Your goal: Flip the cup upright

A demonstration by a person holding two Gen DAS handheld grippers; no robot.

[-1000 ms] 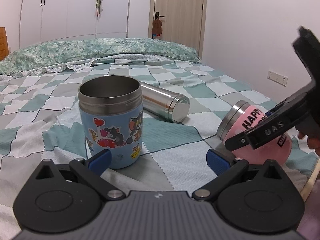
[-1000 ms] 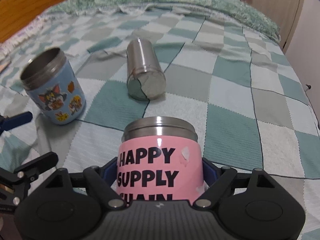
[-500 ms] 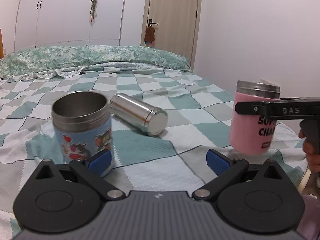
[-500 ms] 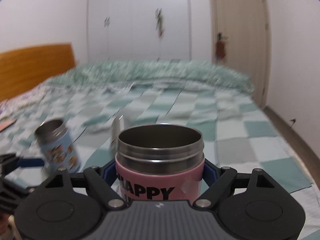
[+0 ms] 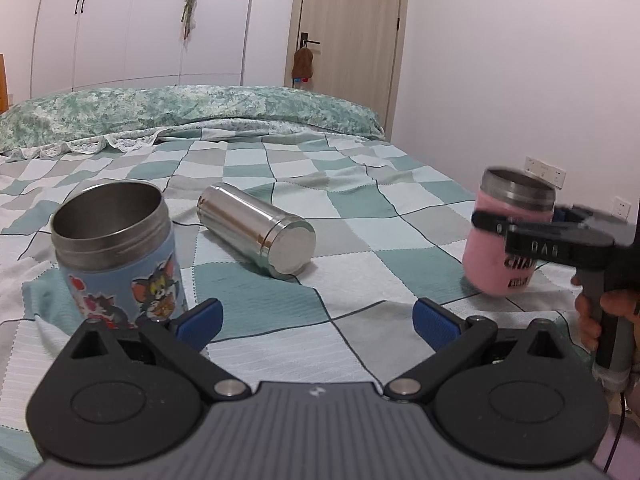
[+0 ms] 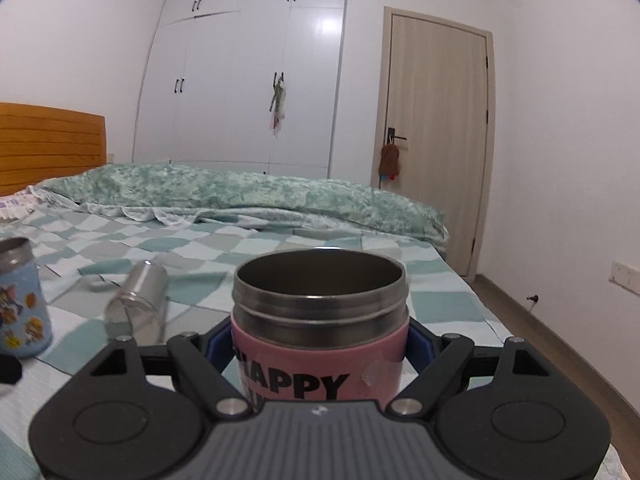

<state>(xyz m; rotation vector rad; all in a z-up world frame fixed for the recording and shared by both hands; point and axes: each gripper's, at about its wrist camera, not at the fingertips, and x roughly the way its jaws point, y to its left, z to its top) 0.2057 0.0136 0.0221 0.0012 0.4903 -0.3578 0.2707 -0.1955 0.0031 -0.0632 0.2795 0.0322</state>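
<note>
My right gripper (image 6: 320, 344) is shut on the pink cup (image 6: 320, 320) with black lettering, holding it upright with its steel mouth up. In the left wrist view the pink cup (image 5: 508, 240) is at the right, low over the bed, with the right gripper's black finger (image 5: 540, 240) across it. My left gripper (image 5: 316, 316) is open and empty, near the front of the bed. The blue cartoon cup (image 5: 120, 248) stands upright just beyond its left finger. A plain steel cup (image 5: 260, 228) lies on its side in the middle.
All cups are on a bed with a green, grey and white checked cover (image 5: 360, 208). A rolled green quilt (image 5: 180, 112) lies at the far end. The bed's right edge and the floor (image 6: 560, 344) are close to the pink cup. A wooden headboard (image 6: 48, 144) is at the left.
My right gripper has turned the pink cup from lying on its side to upright and brought it low over the bed. My left gripper has drawn back slightly from the blue cup.
</note>
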